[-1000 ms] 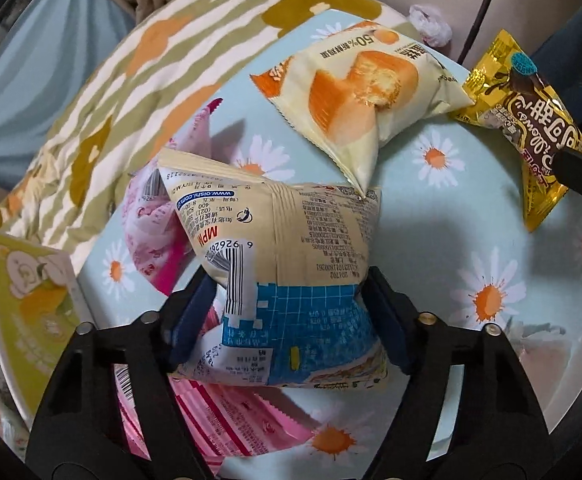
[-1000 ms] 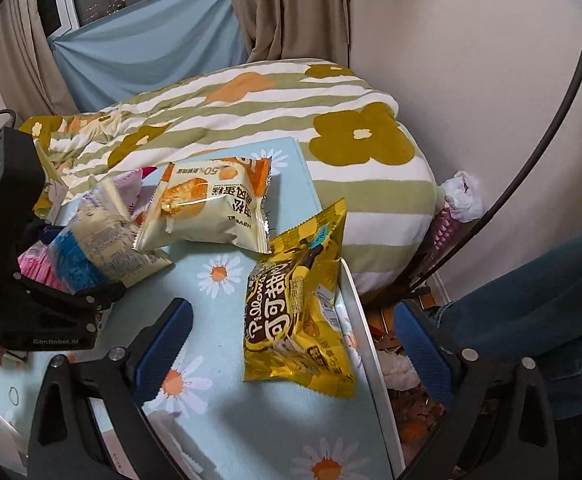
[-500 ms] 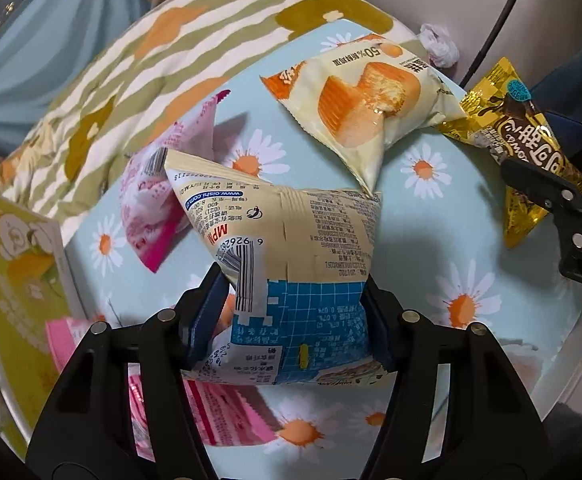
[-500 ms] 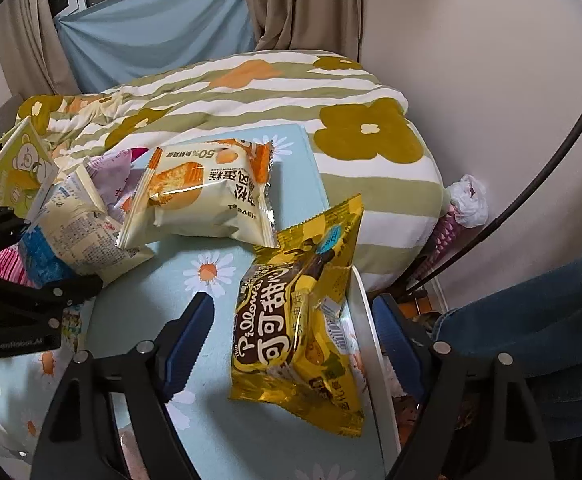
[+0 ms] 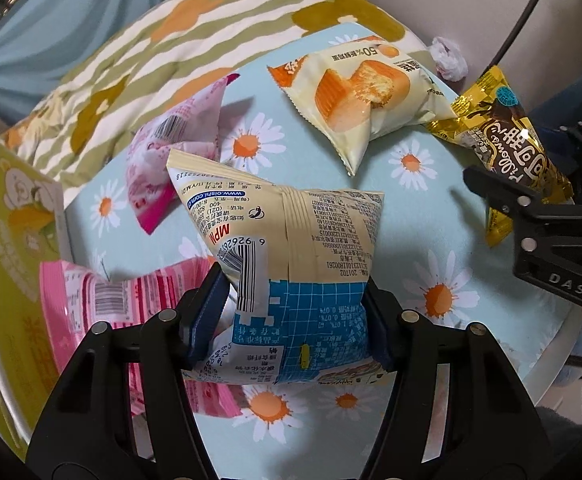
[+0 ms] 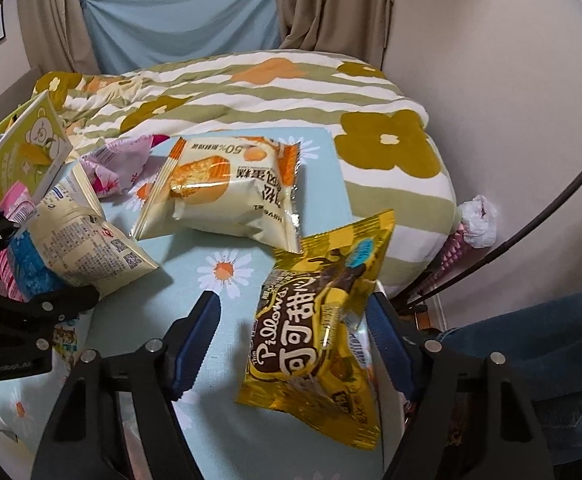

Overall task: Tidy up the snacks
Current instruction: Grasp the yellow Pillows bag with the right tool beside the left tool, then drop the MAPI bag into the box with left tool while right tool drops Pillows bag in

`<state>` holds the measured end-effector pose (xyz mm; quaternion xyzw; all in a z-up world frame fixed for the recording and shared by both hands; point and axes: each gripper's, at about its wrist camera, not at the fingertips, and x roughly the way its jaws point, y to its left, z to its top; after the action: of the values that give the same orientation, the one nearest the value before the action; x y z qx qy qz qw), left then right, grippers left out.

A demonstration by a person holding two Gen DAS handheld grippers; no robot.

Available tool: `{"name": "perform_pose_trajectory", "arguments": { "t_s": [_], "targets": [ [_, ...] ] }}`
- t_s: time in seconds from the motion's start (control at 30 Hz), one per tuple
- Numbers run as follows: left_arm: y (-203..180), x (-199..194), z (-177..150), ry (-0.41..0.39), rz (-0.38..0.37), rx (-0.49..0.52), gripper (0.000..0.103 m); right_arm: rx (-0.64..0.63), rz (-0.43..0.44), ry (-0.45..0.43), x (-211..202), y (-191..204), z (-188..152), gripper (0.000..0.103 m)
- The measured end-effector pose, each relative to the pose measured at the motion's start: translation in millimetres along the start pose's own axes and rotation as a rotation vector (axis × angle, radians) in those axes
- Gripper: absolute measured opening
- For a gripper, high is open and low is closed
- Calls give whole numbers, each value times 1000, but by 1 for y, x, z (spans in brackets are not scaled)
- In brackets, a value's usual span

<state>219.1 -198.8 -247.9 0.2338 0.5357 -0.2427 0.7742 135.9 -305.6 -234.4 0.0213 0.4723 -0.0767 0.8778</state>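
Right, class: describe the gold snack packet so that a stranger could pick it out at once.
Start at the daisy-print table beside the striped flowered quilt. At the table's wall-side edge, between the right tongs, lies the gold packet. It alone is shiny gold with brown lettering; the neighbouring cake packet is cream and orange.

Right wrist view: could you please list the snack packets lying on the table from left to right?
Cream and blue packet → cream cake packet → yellow Pillows packet.
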Motion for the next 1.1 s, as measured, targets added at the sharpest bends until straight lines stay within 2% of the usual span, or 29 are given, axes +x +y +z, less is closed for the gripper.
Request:
{"name": "perform_pose_trajectory", "arguments": {
  "t_s": [0.2,0.53,0.9,1.1],
  "targets": [
    [2,0,-4,4,5,-37,61,-9,18,11,11,1,2,69],
    [3,-3,-8,5,14,-94,61,-37,18,59,20,4,0,56],
    [-3,-23,-6,-33,-3,-133,61,12,69,67,-2,-12,-7,52],
    [-4,-54,-3,-93,-25,-191,61,17,108,44,-30,-21,-3,52]
  ]
}}
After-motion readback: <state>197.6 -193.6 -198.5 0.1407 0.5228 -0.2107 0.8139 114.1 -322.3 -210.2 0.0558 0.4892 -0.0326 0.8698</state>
